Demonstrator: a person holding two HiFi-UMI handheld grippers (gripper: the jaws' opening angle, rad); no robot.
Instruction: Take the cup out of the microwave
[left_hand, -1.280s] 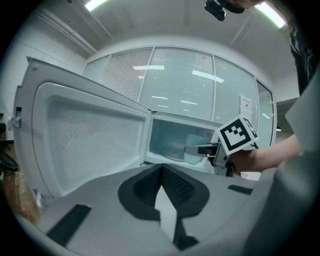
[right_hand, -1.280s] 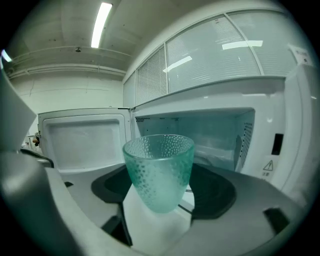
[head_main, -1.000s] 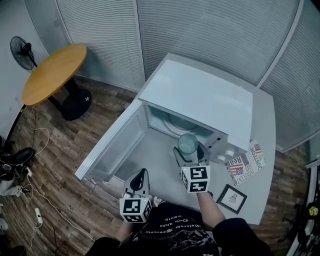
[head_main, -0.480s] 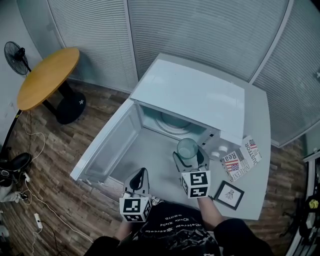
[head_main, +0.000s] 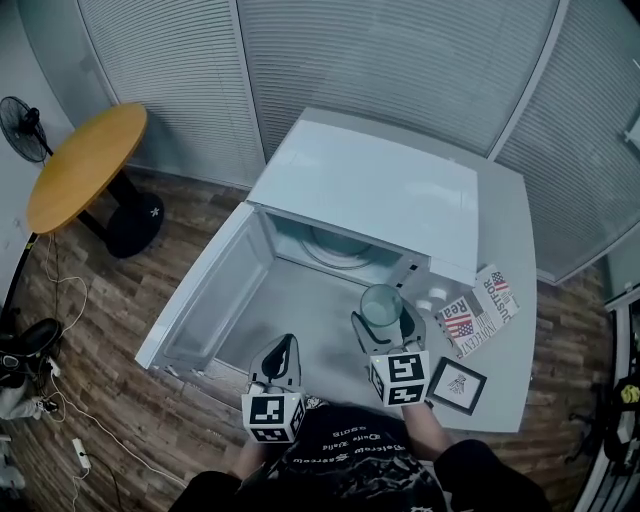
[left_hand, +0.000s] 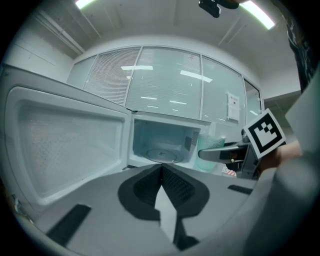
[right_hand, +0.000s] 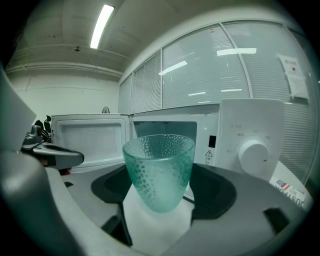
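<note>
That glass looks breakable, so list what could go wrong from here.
The right gripper holds the tapered glass cup low on its body, so it might tip or slip out. The table to the right carries a newspaper and a small frame; setting the cup on either could leave it unsteady.

On the tabletop (head_main: 505, 225), right of the microwave (head_main: 370, 195), I note a printed paper (head_main: 478, 312) bearing a stars-and-stripes flag; legible words: "JUSTFOR" and "Rea". A warning triangle label (right_hand: 208, 154) stands on the microwave's front. The sheet (right_hand: 295, 75) on the window (right_hand: 210, 75) is too small to read.
</note>
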